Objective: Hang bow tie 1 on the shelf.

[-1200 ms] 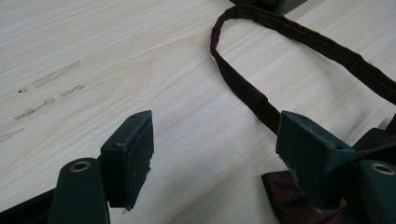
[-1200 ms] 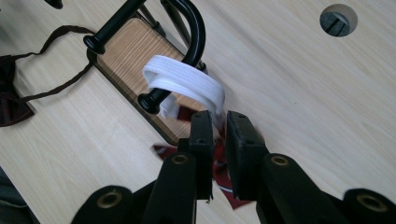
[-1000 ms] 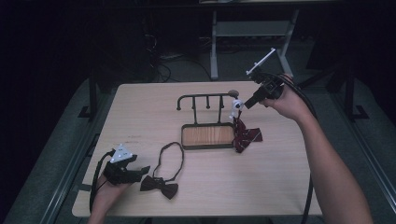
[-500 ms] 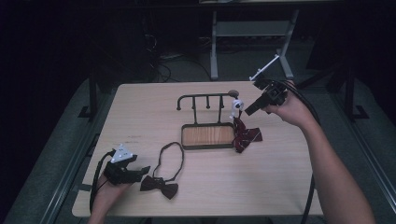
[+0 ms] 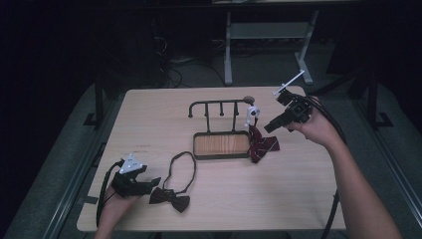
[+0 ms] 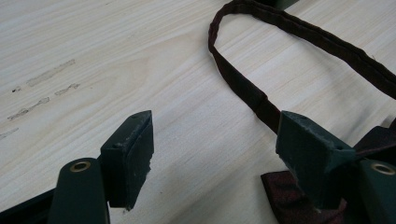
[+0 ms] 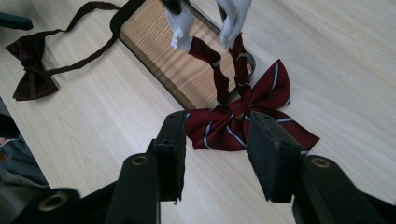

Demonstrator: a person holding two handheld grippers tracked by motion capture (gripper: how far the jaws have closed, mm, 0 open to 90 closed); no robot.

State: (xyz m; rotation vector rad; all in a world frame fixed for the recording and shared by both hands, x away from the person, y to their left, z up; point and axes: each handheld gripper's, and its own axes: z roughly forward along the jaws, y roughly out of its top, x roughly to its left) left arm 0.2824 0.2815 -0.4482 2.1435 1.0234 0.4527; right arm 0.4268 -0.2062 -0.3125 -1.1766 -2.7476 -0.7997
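Observation:
A red striped bow tie hangs by its strap and white clasps from the right end of a black hook rack; its bow rests on the table beside the rack's wooden base. My right gripper hovers just right of it, pointing down-left. In the right gripper view the striped bow tie lies past the gripper, whose jaws have just been opening with nothing held between them. A dark bow tie with a looped strap lies at the front left. My left gripper stands open beside it.
The rack's other hooks are bare. The light wooden table ends close to my left hand at the front left. In the right gripper view the dark bow tie lies far off beyond the wooden base. Cables trail from both grippers.
The right gripper has sunk and drawn slightly back to the right from the rack's end, and its jaws have spread apart. The left gripper and both bow ties have stayed put.

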